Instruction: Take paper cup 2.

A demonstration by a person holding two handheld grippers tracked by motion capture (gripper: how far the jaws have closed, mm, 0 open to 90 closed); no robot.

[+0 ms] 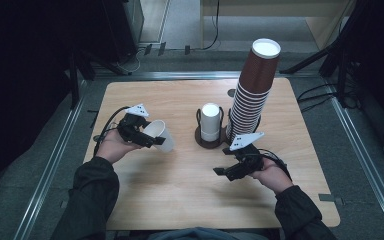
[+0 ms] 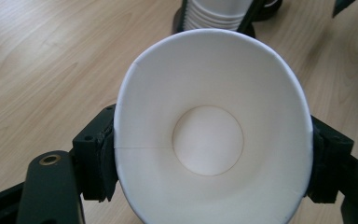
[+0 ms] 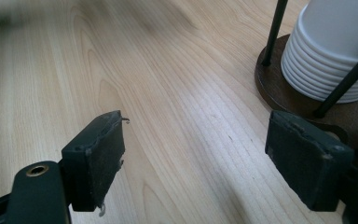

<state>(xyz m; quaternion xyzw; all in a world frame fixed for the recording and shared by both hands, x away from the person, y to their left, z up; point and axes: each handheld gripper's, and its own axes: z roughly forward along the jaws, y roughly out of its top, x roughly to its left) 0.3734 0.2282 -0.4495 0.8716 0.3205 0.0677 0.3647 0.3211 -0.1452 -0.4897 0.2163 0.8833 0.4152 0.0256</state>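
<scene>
Wooden table (image 1: 180, 200), light grain, rounded corners, set on a grey floor with metal rails at either side. Left gripper (image 1: 150, 136), held in the person's left hand (image 1: 111, 145) at the table's left side: jaws clamped on a white paper cup (image 1: 161, 135), which lies on its side above the tabletop; in the left gripper view the cup's open mouth (image 2: 209, 126) faces the camera, its rim squeezed to an oval between the two black pads. Right gripper (image 1: 223, 171), held in the right hand (image 1: 272, 176) at front right: jaws spread wide with nothing between them, bare wood showing in the gap in the right gripper view. Dark round stand (image 1: 200, 137) with thin black rods at table centre, holding a short stack of white cups (image 1: 210, 121), upside down. Tall stack of brown cups (image 1: 252, 87), also inverted, just right of it, leaning slightly right.
</scene>
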